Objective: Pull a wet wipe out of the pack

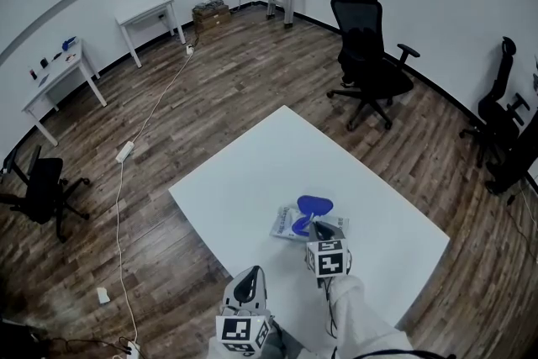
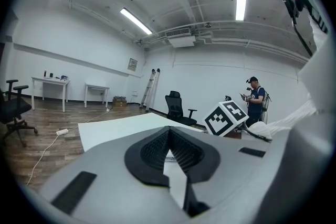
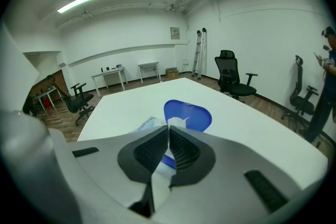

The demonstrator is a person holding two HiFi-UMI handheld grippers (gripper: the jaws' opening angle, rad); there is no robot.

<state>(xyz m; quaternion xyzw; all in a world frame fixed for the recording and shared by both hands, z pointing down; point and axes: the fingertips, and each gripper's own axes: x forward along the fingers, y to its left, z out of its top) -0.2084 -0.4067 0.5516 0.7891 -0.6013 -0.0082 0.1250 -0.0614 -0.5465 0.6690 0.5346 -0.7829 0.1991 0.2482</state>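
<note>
Both are closed: the left claw (image 1: 246, 285) hangs empty at the near edge of the counter (image 1: 252, 172), well apart from the wipe pack (image 1: 292, 225). The right claw (image 1: 314, 229) is nearer, tips right over the pack, which lies crosswise before it, blue lid (image 1: 315, 203) flipped open beyond. Whether a wipe is pinched, I cannot tell.
</note>
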